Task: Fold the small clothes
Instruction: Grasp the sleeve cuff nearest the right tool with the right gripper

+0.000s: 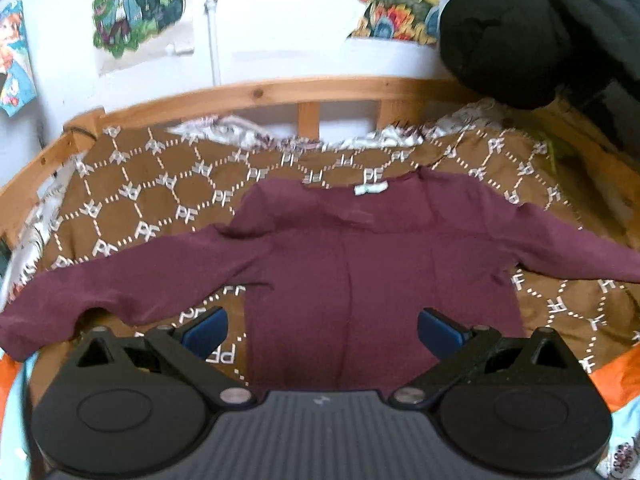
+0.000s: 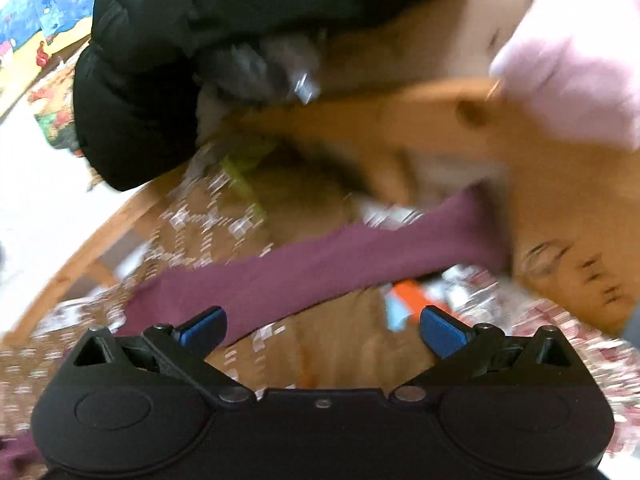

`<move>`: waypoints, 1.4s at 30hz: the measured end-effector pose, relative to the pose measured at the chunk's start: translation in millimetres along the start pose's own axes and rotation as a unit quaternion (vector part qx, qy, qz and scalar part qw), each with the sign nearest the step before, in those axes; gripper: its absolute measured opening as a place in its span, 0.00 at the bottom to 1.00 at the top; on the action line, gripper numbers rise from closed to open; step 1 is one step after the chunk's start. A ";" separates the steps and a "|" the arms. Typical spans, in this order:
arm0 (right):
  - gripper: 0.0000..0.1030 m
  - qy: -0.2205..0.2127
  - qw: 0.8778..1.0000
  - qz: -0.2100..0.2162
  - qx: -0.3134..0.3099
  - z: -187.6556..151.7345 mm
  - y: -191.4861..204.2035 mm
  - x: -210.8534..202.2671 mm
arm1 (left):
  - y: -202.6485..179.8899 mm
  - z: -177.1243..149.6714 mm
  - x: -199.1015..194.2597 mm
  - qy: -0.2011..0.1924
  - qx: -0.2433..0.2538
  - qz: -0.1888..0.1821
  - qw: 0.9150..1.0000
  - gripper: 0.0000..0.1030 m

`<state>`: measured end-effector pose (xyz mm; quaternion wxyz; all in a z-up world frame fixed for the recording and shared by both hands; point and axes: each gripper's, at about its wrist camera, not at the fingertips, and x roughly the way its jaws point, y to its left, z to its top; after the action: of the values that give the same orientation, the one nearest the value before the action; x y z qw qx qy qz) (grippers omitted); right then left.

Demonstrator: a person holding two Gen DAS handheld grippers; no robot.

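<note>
A white painted wall [image 1: 280,20] rises behind everything, hung with colourful cartoon posters [image 1: 136,4] and crossed by a thin white vertical pipe [image 1: 212,20]. Below the wall runs the pale pine bed frame [image 1: 280,92], its curved top rail carried on short slats. Inside the frame lies a brown bedspread printed with a white dotted hexagon lattice and "PF" lettering [image 1: 160,192], smooth and flat, with a paler patterned sheet bunched along its far edge. A bulky black quilted jacket [image 1: 520,32] slumps over the frame's right corner.

Spread on the bedspread, in the middle of the frame, is the small maroon long-sleeved knit top [image 1: 360,256]: it lies flat, neck towards the wall, a white label at the collar, both sleeves stretched out sideways. In the blurred right wrist view one sleeve runs diagonally across the bedspread, and a soft pink cloth [image 2: 580,60] sits near the frame's rail.

The left gripper [image 1: 322,332], black with blue pads, hovers over the top's lower body with its fingers spread wide, holding nothing. The right gripper [image 2: 322,330] is likewise wide open and empty, just near the sleeve.
</note>
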<state>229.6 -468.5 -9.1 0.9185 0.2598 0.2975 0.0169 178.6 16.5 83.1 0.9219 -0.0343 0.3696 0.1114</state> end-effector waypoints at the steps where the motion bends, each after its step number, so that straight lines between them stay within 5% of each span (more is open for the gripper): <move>1: 1.00 -0.003 1.000 0.001 0.019 0.1 -2.8 2.3 | 2.0 0.1 8.6 0.012 -0.003 -0.002 1.000 1.00; 5: 0.99 -0.022 0.995 -0.048 0.089 -0.7 -3.2 17.7 | 16.0 6.6 25.0 0.058 -0.015 -0.013 0.998 1.00; 11: 0.91 -0.075 0.974 -0.094 0.194 -1.2 -17.6 33.6 | 42.2 40.7 16.9 0.043 -0.012 0.022 0.999 1.00; 15: 0.72 -0.102 0.961 -0.129 0.222 -3.2 -25.5 47.2 | 41.4 49.6 26.2 0.026 0.001 0.044 0.999 1.00; 22: 0.34 -0.154 0.942 -0.170 0.244 -11.9 -38.8 58.0 | 26.2 5.9 84.8 0.058 -0.033 0.041 0.997 1.00; 30: 0.06 -0.193 0.957 -0.188 0.109 -10.7 -1.8 56.9 | 22.6 -24.7 110.2 0.106 -0.035 0.017 0.994 1.00; 33: 0.03 -0.210 0.961 -0.180 0.029 -4.3 23.8 55.3 | 25.0 -23.8 107.1 0.099 -0.023 0.018 0.995 1.00; 42: 0.02 -0.252 0.940 -0.050 -0.224 -11.4 155.7 60.9 | 61.8 -15.1 85.6 0.084 -0.052 0.019 0.995 1.00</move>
<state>292.6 -317.3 26.1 0.9975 0.0284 0.0576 -0.0287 214.2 89.8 14.3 0.8823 -0.0844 0.4401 0.1443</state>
